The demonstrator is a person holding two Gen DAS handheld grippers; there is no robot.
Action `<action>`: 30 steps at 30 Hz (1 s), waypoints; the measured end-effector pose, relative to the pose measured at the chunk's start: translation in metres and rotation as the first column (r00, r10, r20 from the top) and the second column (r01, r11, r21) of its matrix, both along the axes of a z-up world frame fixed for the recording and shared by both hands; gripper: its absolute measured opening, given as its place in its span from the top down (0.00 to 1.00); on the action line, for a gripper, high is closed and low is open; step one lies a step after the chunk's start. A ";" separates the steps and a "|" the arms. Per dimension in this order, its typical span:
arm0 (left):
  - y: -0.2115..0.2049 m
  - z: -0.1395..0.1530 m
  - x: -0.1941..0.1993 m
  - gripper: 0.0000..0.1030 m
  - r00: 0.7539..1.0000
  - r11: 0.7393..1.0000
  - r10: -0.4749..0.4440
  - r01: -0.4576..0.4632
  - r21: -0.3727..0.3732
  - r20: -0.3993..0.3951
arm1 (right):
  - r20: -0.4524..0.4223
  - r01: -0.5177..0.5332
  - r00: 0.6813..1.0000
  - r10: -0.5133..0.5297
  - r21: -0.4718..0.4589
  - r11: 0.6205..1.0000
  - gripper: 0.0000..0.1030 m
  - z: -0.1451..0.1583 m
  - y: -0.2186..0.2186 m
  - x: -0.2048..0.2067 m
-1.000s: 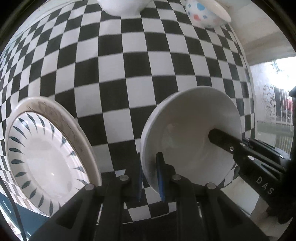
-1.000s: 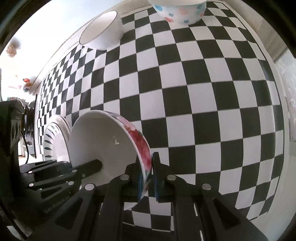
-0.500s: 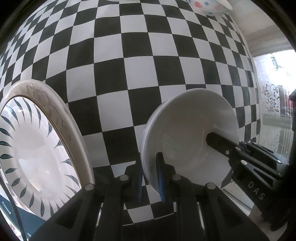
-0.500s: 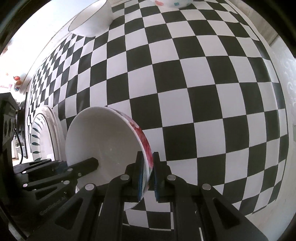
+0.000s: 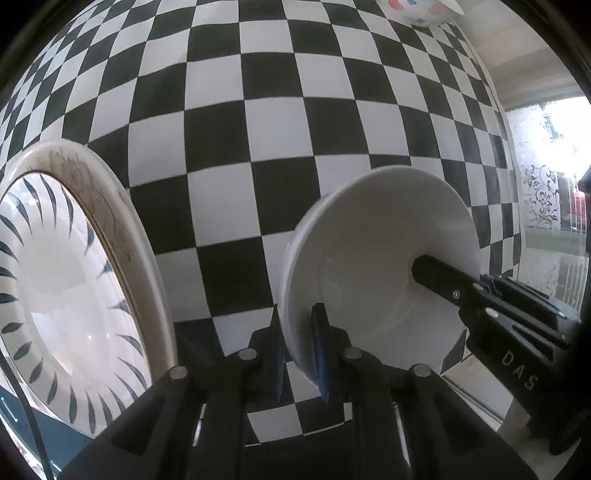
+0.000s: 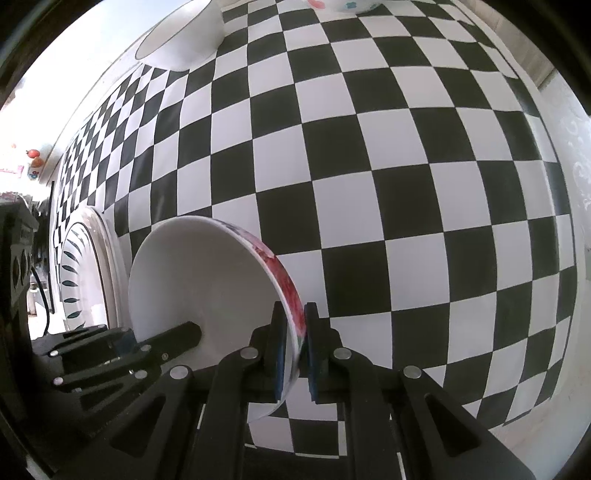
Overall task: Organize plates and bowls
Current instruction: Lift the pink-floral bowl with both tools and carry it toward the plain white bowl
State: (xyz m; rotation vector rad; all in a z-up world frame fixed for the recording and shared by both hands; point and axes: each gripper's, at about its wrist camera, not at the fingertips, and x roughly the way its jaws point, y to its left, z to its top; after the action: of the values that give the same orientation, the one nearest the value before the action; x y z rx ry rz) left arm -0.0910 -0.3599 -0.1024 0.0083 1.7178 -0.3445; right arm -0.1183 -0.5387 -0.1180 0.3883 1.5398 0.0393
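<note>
Gripping one bowl (image 5: 373, 266) from both sides, I have my left gripper (image 5: 299, 350) closed down on its near rim, one blue pad inside the white wall and one outside. My right gripper (image 6: 293, 343) is pinched the same way on the opposite rim, where the red floral band runs along the outside. Each camera shows the other gripper's finger reaching into the bowl's hollow, so the two holds face each other across it. I judge this two-sided pinch is there to keep the bowl steady and tilted on edge while it travels over the checkered tablecloth (image 5: 280, 122); I cannot tell whether its lower edge touches the cloth or rides just above it.

To my left sits the stack of plates (image 5: 74, 280), the top one ringed with dark leaf marks, close beside the bowl but not touching it. A spotted bowl (image 5: 417, 11) and a plain white bowl (image 6: 184, 40) wait at the far edge of the table, well apart from my hands. Bowls likely gather separately from the plates.
</note>
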 end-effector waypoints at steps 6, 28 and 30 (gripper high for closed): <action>-0.003 0.003 -0.005 0.87 1.000 0.999 0.007 -0.006 0.037 -0.023 | -0.059 0.018 0.998 -0.013 0.087 0.996 0.83 -0.003 -0.016 0.004; 0.071 0.091 0.203 0.59 0.909 0.934 0.347 -0.357 0.003 0.230 | 0.173 -0.081 0.983 0.062 0.108 0.991 0.26 0.090 -0.025 0.255; 0.072 0.079 0.221 0.59 0.914 0.932 0.355 -0.362 -0.002 0.196 | 0.136 -0.077 0.989 0.060 0.124 0.989 0.26 0.079 -0.020 0.286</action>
State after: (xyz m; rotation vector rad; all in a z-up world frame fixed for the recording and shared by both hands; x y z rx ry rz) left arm 0.1305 -0.2884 -0.0235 -0.2402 1.4944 -0.0382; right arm 0.1677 -0.5583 -0.0395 0.4266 1.4228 0.2155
